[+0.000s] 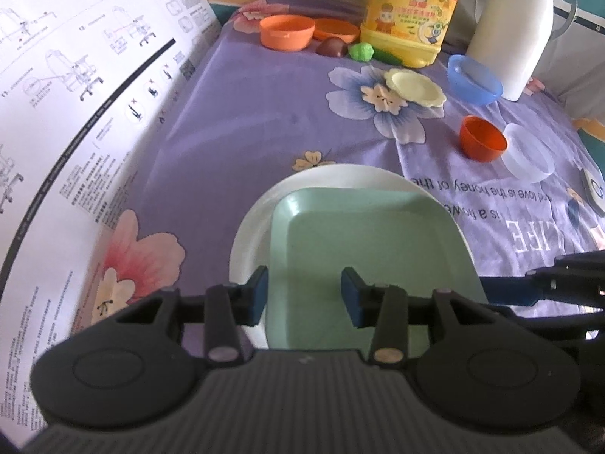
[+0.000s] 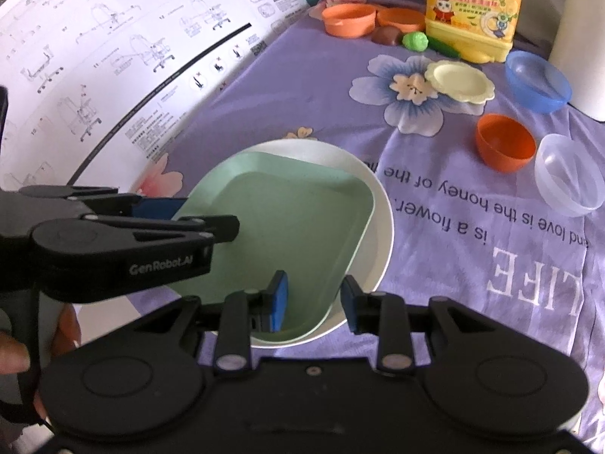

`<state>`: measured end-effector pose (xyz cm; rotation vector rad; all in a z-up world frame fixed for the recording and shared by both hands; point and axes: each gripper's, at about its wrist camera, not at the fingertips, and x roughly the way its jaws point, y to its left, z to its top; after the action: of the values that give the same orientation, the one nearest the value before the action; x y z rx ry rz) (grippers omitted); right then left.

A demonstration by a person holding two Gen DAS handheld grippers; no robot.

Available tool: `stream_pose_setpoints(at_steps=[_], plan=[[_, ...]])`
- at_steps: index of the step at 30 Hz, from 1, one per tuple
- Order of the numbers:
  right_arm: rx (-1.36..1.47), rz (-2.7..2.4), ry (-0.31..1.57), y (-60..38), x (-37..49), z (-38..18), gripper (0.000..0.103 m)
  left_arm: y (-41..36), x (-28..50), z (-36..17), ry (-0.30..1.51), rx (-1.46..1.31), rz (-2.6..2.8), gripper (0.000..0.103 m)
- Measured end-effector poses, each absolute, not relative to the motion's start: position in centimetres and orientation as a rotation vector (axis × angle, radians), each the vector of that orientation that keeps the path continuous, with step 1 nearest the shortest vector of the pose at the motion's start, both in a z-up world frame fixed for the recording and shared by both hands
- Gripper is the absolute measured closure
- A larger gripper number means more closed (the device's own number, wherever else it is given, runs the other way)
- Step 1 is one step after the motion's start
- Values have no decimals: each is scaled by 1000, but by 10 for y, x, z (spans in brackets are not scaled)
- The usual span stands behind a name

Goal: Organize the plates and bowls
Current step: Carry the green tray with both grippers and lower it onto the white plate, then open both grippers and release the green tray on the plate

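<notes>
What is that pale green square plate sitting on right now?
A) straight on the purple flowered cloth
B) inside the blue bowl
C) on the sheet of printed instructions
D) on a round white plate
D. The green square plate lies on the round white plate, whose rim shows beyond the green plate's edges in both views; the blue bowl sits far off beside the yellow bottle.

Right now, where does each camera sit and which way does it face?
Left wrist: on the left hand-held gripper, looking forward over the green plate on the white plate; the right gripper's arm shows at right.
Right wrist: on the right hand-held gripper, at the plates' near edge; the left gripper and fingers show at left.
Both share the plates and orange bowl.
</notes>
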<state>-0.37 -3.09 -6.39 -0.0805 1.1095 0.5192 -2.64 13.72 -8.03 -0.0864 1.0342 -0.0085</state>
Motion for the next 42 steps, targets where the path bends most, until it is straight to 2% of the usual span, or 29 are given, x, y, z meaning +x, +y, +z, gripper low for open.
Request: stream_pose_setpoints(at_steps=[16, 17, 18, 19, 20, 21, 24, 26, 29, 42], plan=[[-74, 516, 1139, -28, 2, -73, 70, 137, -19, -91, 1060, -84, -23, 59], [-73, 516, 1141, -29, 3, -73, 64, 137, -19, -91, 1062, -83, -28, 55], [-69, 520, 1142, -29, 3, -73, 58, 136, -19, -90, 1063, -83, -30, 40], [-65, 525, 1138, -29, 2, -72, 41, 135, -20, -88, 1057, -76, -22, 30], [-65, 528, 1127, -29, 1, -70, 27, 135, -21, -84, 1040, -64, -7, 13], [-79, 526, 1111, -28, 0, -67, 23, 134, -22, -80, 1021, -47, 4, 5], [-104, 533, 1068, -26, -4, -60, 19, 132, -23, -70, 983, -13, 15, 0], [-105, 532, 1059, -28, -4, -58, 10, 133, -22, -67, 980, -8, 16, 0], [-94, 517, 1039, -32, -4, -53, 1, 134, -20, -66, 994, -16, 23, 0], [-76, 484, 1034, -42, -5, -46, 0, 136, -17, -58, 1024, -49, 27, 0]])
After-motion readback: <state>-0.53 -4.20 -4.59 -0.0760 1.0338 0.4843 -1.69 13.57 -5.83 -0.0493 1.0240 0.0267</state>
